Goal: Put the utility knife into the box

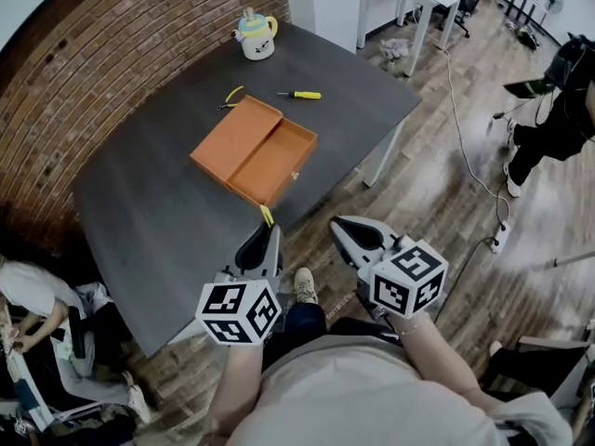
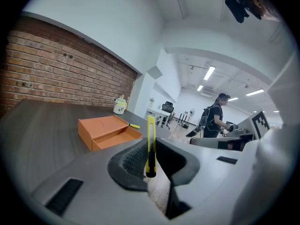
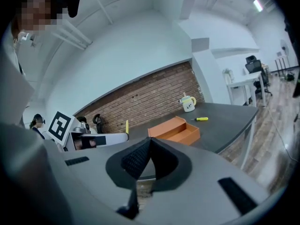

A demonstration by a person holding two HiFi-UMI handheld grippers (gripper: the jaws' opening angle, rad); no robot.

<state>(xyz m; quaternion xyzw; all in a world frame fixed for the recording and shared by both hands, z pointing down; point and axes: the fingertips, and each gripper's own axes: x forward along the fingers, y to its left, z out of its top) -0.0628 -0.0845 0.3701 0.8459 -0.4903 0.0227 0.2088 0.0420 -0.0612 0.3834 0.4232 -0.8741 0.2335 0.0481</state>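
My left gripper (image 1: pixel 265 233) (image 2: pixel 151 149) is shut on a yellow utility knife (image 2: pixel 150 144), whose tip (image 1: pixel 267 216) sticks out past the jaws near the table's front edge. An open orange box (image 1: pixel 255 148) (image 2: pixel 107 131) (image 3: pixel 176 130) lies in the middle of the dark table (image 1: pixel 167 212), a short way ahead of that gripper. My right gripper (image 1: pixel 351 234) (image 3: pixel 149 146) is shut and empty, held over the floor to the right of the left one. The knife (image 3: pixel 127 126) shows upright in the right gripper view too.
A yellow-handled screwdriver (image 1: pixel 301 94) (image 3: pixel 202 119) and yellow pliers (image 1: pixel 231 98) lie behind the box. A cup (image 1: pixel 256 34) (image 2: pixel 120 106) (image 3: pixel 188 102) stands at the far edge. A brick wall (image 1: pixel 84 72) borders the table's left. People stand on the floor at the right (image 1: pixel 553 110) and sit at the lower left (image 1: pixel 37 295).
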